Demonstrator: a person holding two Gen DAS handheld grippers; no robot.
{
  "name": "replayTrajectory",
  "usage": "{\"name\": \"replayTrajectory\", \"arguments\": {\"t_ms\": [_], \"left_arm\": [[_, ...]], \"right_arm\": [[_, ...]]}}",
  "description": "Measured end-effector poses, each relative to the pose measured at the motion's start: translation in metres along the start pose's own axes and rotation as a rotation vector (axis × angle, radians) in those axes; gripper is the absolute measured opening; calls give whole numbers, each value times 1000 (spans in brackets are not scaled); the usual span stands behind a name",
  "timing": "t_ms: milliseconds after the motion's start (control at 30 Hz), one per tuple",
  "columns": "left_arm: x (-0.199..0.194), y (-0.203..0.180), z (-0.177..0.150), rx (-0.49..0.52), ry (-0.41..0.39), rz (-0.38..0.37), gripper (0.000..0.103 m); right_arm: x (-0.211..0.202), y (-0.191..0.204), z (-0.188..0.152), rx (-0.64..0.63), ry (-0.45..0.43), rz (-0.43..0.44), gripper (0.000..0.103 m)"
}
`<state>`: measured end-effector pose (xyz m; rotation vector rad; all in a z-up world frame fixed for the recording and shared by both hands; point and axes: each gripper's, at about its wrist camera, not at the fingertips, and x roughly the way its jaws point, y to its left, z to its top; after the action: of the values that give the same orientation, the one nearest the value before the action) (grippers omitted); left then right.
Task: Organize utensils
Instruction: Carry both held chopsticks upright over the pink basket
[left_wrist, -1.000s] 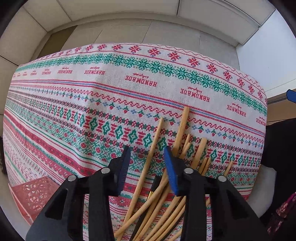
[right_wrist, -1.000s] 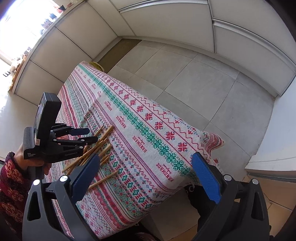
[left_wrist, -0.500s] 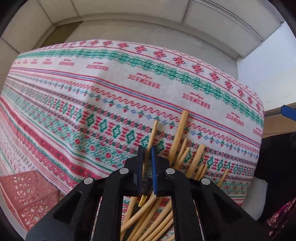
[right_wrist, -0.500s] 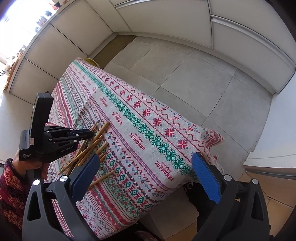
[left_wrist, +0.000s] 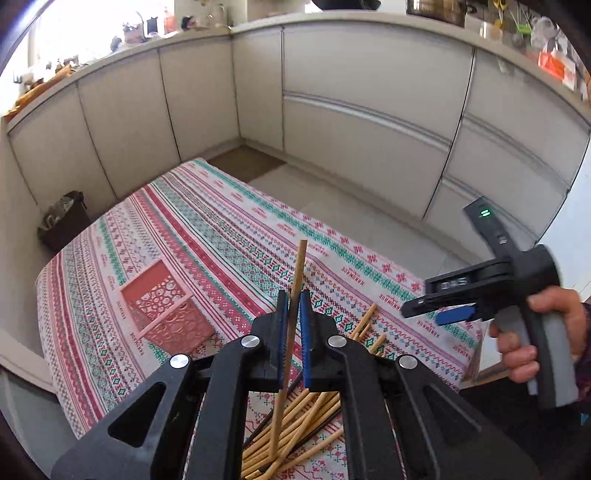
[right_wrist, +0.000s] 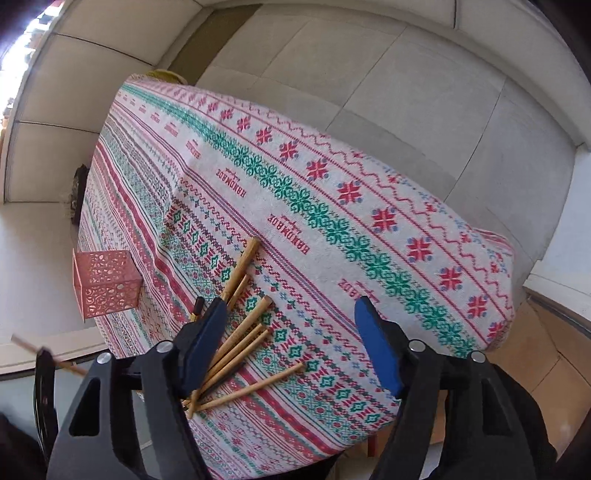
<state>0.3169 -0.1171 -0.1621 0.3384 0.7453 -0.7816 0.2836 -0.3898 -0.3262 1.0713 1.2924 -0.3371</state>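
My left gripper (left_wrist: 294, 321) is shut on one wooden chopstick (left_wrist: 297, 266) and holds it lifted above the table, its tip pointing away. A pile of several wooden chopsticks (left_wrist: 306, 417) lies on the patterned tablecloth below it. The pile also shows in the right wrist view (right_wrist: 240, 347), with a dark chopstick (right_wrist: 197, 306) among them. My right gripper (right_wrist: 291, 350) is open and empty, hovering over the pile; it also shows in the left wrist view (left_wrist: 439, 314). A pink perforated holder (left_wrist: 162, 310) stands on the cloth to the left, also in the right wrist view (right_wrist: 105, 282).
The table (right_wrist: 332, 192) carries a red, green and white cloth (left_wrist: 207, 229). A dark bin (left_wrist: 62, 221) stands on the floor beyond the far left corner. Kitchen cabinets (left_wrist: 369, 103) run along the back. The table's right edge drops off near the chopsticks.
My left gripper closed on one chopstick in the pile, then lifted it up off the table and tilted upward. My right gripper moved closer over the pile and stays open.
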Motion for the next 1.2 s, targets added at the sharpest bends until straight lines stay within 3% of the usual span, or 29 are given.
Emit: {"name": "replayTrajectory", "arguments": {"t_ms": [100, 167, 333, 533, 667, 833, 967, 1033, 1200], "left_arm": [[-41, -3, -2, -27, -106, -8, 4], [-62, -6, 0, -41, -173, -20, 4], [-91, -10, 2, -52, -282, -43, 4], [-105, -7, 2, -72, -318, -37, 4], [-119, 0, 0, -88, -356, -20, 4], [-131, 7, 0, -112, -387, 4, 4], [-141, 13, 0, -141, -412, 21, 4], [-147, 19, 0, -163, -427, 32, 4], [-158, 27, -1, -211, -445, 52, 4]], "right_arm": [[18, 9, 13, 31, 70, -7, 42], [25, 13, 21, 38, 74, -41, 36], [32, 20, 32, 87, 83, -36, 31], [47, 36, 34, 132, 108, -57, 21], [53, 47, 34, 153, 81, -102, 13], [63, 72, 35, 185, 48, -164, 12], [69, 91, 34, 125, 2, -135, 11], [69, 98, 31, 93, -19, -43, 10], [44, 121, 12, -96, -151, 72, 10]]}}
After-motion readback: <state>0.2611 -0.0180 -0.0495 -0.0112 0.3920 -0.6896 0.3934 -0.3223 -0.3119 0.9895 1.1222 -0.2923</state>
